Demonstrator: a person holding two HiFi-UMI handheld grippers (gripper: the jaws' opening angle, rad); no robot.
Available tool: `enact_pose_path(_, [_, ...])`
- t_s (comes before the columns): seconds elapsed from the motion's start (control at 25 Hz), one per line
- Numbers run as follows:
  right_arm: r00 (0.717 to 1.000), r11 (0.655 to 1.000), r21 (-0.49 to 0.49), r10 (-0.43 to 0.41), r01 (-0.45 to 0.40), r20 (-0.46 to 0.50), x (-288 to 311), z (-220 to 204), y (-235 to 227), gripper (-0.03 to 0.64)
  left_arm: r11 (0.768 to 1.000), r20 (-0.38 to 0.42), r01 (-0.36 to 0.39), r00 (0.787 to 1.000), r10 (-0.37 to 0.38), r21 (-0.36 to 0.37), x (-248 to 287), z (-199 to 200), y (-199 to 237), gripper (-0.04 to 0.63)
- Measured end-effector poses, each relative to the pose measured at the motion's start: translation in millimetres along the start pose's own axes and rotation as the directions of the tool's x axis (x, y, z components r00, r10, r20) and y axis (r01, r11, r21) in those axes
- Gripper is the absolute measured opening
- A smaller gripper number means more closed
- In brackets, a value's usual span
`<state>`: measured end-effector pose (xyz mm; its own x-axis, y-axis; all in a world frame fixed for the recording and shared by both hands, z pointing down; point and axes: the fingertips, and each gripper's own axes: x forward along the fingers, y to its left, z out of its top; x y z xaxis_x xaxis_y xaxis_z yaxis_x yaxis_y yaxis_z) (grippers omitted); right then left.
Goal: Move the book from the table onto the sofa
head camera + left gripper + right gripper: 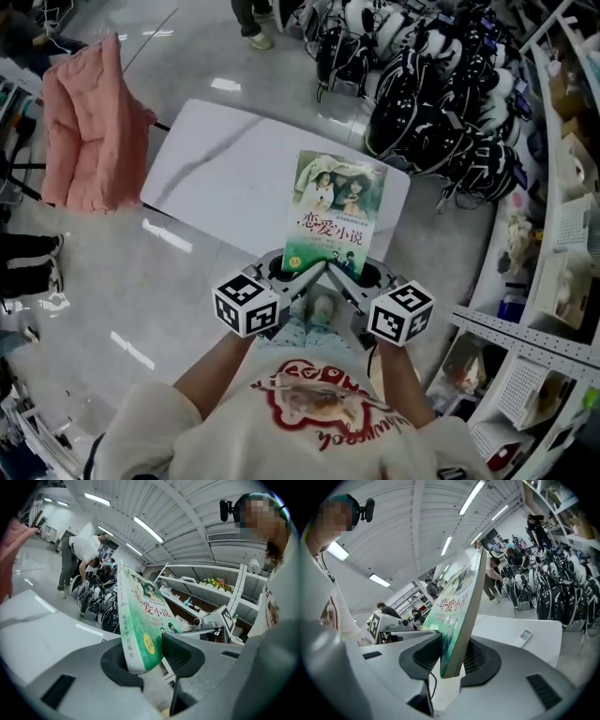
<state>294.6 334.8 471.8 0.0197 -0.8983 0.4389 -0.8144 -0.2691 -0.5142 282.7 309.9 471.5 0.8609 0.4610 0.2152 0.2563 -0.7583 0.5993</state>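
Note:
A book (333,214) with a green cover and two figures on it stands upright in the air over the white table (216,169). My left gripper (284,270) is shut on its lower left corner and my right gripper (367,273) on its lower right corner. In the left gripper view the book (138,620) rises spine-on between the two dark pads of my left gripper (150,660). In the right gripper view my right gripper (452,660) pinches the bottom edge of the book (459,616). The sofa is not in view.
A pink cloth (89,131) hangs over a chair left of the table. Black bags (441,103) are piled behind the table, and white shelves (562,234) run along the right. A small white device (526,635) lies on the table. A person (82,550) bends over the bags.

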Motion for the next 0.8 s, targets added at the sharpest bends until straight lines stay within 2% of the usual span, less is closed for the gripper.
enact_pose_path(0.28, [0.997, 0.994, -0.092, 0.055, -0.059, -0.047, -4, 23, 28, 0.115, 0.998, 0.119, -0.064, 0.991, 0.064, -0.004, -23, 25, -15, 0.135])
enact_pose_path(0.48, [0.984, 0.976, -0.156, 0.135, -0.153, -0.121, 18, 34, 46, 0.115, 0.989, 0.217, -0.144, 0.965, 0.150, -0.044, -47, 37, -1, 0.135])
enact_pose_path(0.6, [0.962, 0.951, -0.186, 0.215, -0.245, -0.166, 20, 41, 55, 0.115, 0.971, 0.276, -0.227, 0.931, 0.238, -0.070, -56, 45, -5, 0.135])
enact_pose_path(0.72, [0.925, 0.913, -0.209, 0.301, -0.350, -0.233, 23, 43, 77, 0.115, 0.940, 0.332, -0.320, 0.879, 0.342, -0.120, -78, 47, -12, 0.135])
enact_pose_path(0.8, [0.897, 0.888, -0.219, 0.339, -0.405, -0.284, 47, 30, 110, 0.115, 0.919, 0.369, -0.357, 0.842, 0.394, -0.168, -118, 40, -1, 0.135])
